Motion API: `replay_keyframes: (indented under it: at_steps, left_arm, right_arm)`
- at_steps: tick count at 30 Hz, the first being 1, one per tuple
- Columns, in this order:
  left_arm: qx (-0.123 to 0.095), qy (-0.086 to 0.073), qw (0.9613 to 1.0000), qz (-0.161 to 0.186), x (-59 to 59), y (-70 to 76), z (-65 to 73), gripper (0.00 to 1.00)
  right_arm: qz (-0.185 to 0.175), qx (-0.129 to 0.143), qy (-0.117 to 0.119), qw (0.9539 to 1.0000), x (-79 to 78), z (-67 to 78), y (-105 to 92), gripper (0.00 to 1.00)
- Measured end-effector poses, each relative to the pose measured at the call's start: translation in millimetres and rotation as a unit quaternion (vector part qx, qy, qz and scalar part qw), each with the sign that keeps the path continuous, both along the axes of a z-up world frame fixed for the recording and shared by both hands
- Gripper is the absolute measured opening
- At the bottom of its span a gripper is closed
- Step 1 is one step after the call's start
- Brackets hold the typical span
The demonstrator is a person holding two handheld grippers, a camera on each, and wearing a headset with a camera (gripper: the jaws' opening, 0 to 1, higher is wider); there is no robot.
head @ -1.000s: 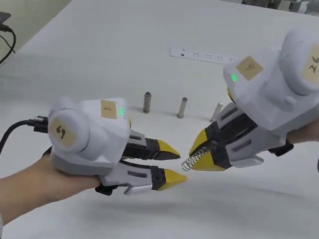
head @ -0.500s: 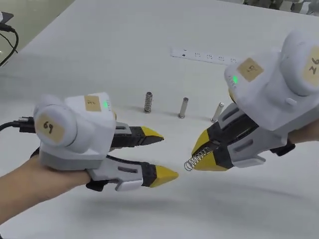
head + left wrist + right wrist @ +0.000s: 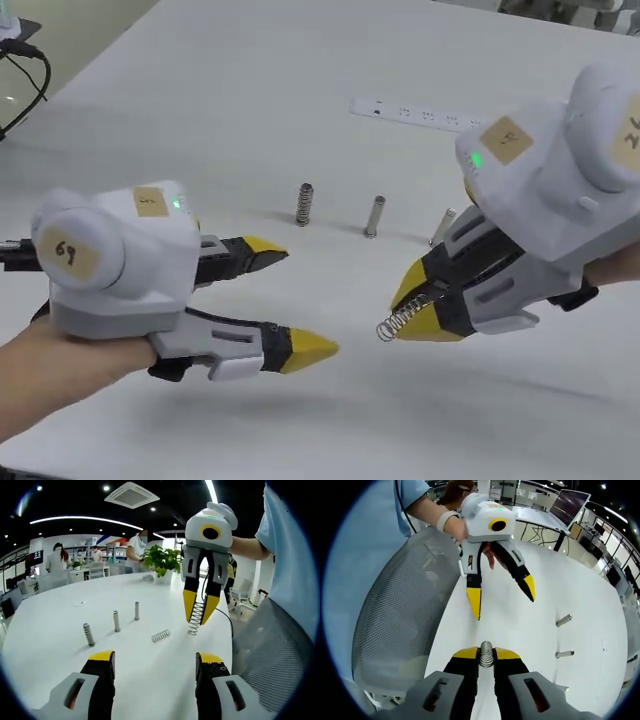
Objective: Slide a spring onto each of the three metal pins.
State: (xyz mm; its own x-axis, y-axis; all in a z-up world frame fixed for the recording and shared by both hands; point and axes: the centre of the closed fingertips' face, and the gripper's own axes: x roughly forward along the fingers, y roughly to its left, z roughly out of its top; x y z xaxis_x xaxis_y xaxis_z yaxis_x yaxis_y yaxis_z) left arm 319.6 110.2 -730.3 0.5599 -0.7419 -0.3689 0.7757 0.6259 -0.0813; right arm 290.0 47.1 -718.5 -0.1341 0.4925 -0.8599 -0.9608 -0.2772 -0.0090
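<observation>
Left tongs (image 3: 310,300) have spread wider — right tongs (image 3: 404,314) still pinch spring (image 3: 392,322).

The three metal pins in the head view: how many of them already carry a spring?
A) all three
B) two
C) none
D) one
D: in the head view the left pin carries the fitted spring, while the middle pin and the right pin stand bare; the second spring is clamped in the right gripper.
</observation>
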Motion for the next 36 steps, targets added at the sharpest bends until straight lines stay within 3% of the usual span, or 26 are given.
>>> replay_keyframes:
  at_steps: [5, 9, 12, 17, 26, 36]
  left_arm:
    - [-0.002, -0.006, 0.9998, 0.019, 4.0, 7.4, 3.3, 0.71]
    - [-0.003, 0.008, 0.9995, 0.030, 3.8, 12.0, 1.5, 0.77]
    - [0.004, 0.004, 0.9993, 0.038, 4.5, 17.3, -0.3, 0.79]
    - [0.007, 0.015, 0.9986, 0.050, 6.2, 23.5, -3.7, 0.85]
    - [0.006, 0.031, 0.9974, 0.065, 8.3, 30.4, -9.7, 0.98]
    - [-0.001, 0.020, 0.9968, 0.078, 14.2, 36.5, -4.8, 0.97]
  right_arm:
    - [0.002, -0.002, -0.001, 1.0000, 2.7, -0.1, -0.5, 0.08]
    - [0.003, -0.006, -0.003, 1.0000, 3.9, 0.3, -1.6, 0.08]
    - [0.003, -0.006, -0.003, 1.0000, 6.7, 0.0, -1.9, 0.08]
    - [0.004, -0.008, -0.008, 0.9999, 13.2, 1.0, -1.9, 0.08]
    - [0.009, -0.029, -0.028, 0.9991, 40.6, 4.1, -3.3, 0.08]
    - [0.012, -0.048, -0.052, 0.9974, 81.0, 13.5, -1.4, 0.08]
